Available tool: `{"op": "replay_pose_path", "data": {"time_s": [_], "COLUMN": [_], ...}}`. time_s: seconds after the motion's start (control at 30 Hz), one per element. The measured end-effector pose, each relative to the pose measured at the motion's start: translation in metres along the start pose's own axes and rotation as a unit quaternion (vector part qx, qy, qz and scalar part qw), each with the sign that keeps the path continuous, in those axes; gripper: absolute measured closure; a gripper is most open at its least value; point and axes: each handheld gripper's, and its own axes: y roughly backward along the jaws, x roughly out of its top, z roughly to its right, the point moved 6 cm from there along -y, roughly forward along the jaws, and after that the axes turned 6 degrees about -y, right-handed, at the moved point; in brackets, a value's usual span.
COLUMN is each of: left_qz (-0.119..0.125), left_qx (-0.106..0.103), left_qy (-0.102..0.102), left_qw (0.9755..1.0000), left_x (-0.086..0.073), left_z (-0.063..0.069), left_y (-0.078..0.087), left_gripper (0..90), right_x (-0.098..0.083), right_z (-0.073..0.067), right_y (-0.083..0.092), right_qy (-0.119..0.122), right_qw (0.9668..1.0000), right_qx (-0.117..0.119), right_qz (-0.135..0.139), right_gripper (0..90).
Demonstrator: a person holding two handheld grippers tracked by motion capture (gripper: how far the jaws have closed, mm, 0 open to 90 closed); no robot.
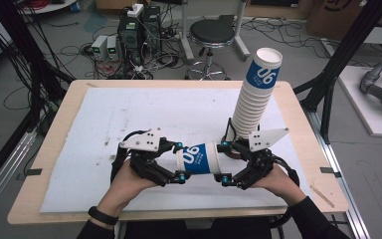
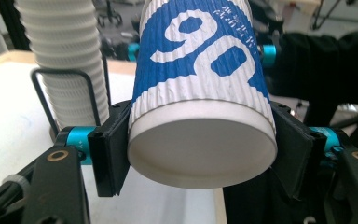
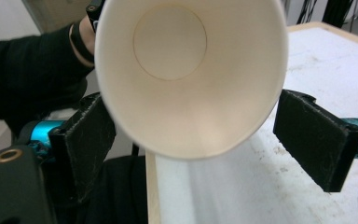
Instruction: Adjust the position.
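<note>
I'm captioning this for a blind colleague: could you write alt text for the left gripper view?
The left gripper clamps the base end of a blue-and-white paper cup lying sideways above a white table. A tall stack of white cups stands in a wire holder behind.

Left gripper point(image 1: 180, 161) fingers are clamped, right gripper point(image 1: 225, 163) fingers spread wide; both point inward, facing.

The high view looks forward and down on the whole table point(image 1: 54, 164) from well above the paper cup point(image 1: 198, 159). The left gripper view sits close behind the cup's closed base point(image 2: 200, 149), facing the cup stack point(image 2: 70, 60). The right gripper view peers closely into its mouth point(image 3: 186, 74). All three share the cup.
</note>
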Motion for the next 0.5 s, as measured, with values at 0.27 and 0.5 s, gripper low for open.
{"op": "replay_pose_path", "data": {"time_s": [0.27, 0.5], "left_qz": [0.045, 0.048], "left_qx": [0.001, -0.005], "left_qy": [0.009, 0.015], "left_qw": [0.999, 0.9987], "left_x": [0.001, -0.002], "left_z": [0.0, 0.0], "left_y": [-0.005, -0.009], "left_gripper": [30.1, 30.1], "right_x": [0.009, 0.012], "right_z": [-0.002, -0.003], "right_y": [-0.003, -0.002], "right_qy": [-0.027, -0.033], "right_qw": [0.9982, 0.9968], "right_qx": [0.011, 0.014], "right_qz": [0.053, 0.071], "right_gripper": [13.4, 13.5]}}
